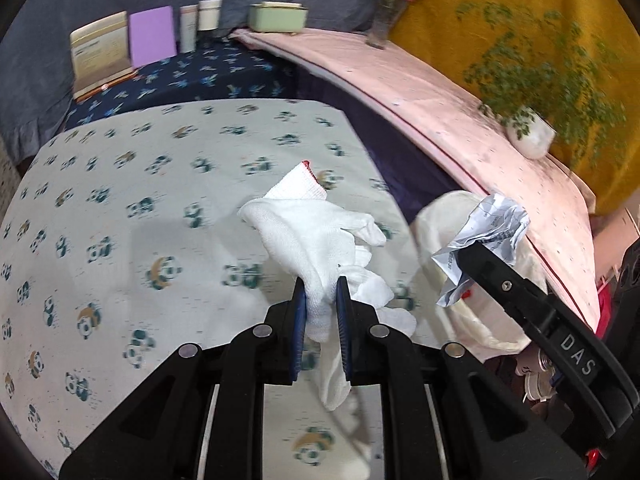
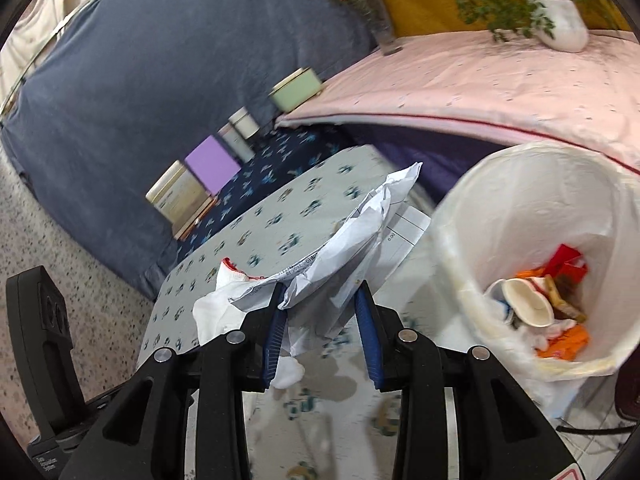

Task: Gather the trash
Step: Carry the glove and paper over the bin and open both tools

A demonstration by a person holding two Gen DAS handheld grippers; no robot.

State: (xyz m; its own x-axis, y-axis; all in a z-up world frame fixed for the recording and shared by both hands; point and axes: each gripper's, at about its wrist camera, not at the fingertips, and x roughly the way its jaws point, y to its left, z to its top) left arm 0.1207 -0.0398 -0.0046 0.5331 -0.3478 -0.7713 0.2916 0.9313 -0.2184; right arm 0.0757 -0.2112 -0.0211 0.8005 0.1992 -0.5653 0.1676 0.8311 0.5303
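Note:
My left gripper [image 1: 321, 304] is shut on a white knit glove [image 1: 316, 236] with a red cuff edge and holds it above the panda-print table cloth [image 1: 120, 200]. My right gripper [image 2: 322, 312] is shut on a crumpled printed paper [image 2: 352, 236]; the paper also shows in the left wrist view [image 1: 486, 236], held over the bin side. The glove shows behind the paper in the right wrist view [image 2: 218, 300]. A white-lined trash bin [image 2: 500, 216] stands to the right, holding a paper cup, orange and red wrappers and other trash.
A pink-covered bench [image 1: 440, 100] carries a potted plant [image 1: 530, 136] and a flower vase [image 1: 382, 24]. Books, a purple box [image 1: 152, 36], tins and a green box [image 1: 276, 16] stand on a dark blue cloth at the back.

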